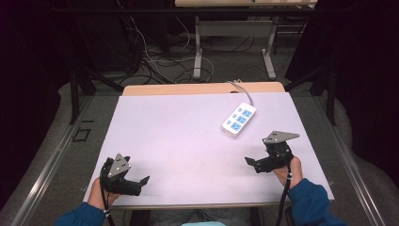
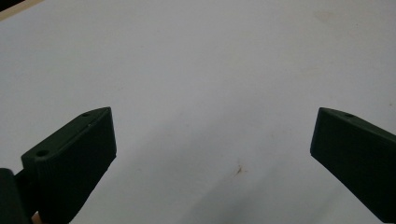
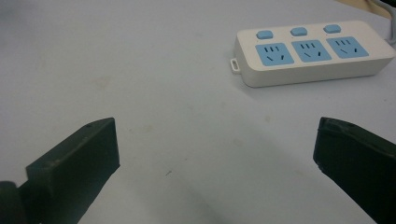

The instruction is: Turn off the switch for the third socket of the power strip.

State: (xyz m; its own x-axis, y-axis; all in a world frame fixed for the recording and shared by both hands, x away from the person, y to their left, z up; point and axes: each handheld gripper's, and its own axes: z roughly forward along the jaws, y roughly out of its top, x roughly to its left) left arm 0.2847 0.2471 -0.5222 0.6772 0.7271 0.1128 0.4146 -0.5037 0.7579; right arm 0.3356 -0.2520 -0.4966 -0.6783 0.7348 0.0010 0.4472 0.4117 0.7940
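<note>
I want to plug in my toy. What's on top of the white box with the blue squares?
The power strip has three blue sockets and three blue buttons on top, nothing plugged in. Its underside against the white table is hidden.

A white plastic power strip lies flat on the pale lilac table top, in the far right part of it. Its long body is set aslant, one short end toward the near side and the other toward the far edge. The upper face carries three light blue socket panels in a row, each with dark pin slots, and beside them a row of three small light blue rounded buttons, seen clearly in the right gripper view. A small white loop tab sticks out from the near short end. A pale grey cable leaves the far end and curves over the table's far wooden edge. Nothing is plugged into the sockets.
</note>
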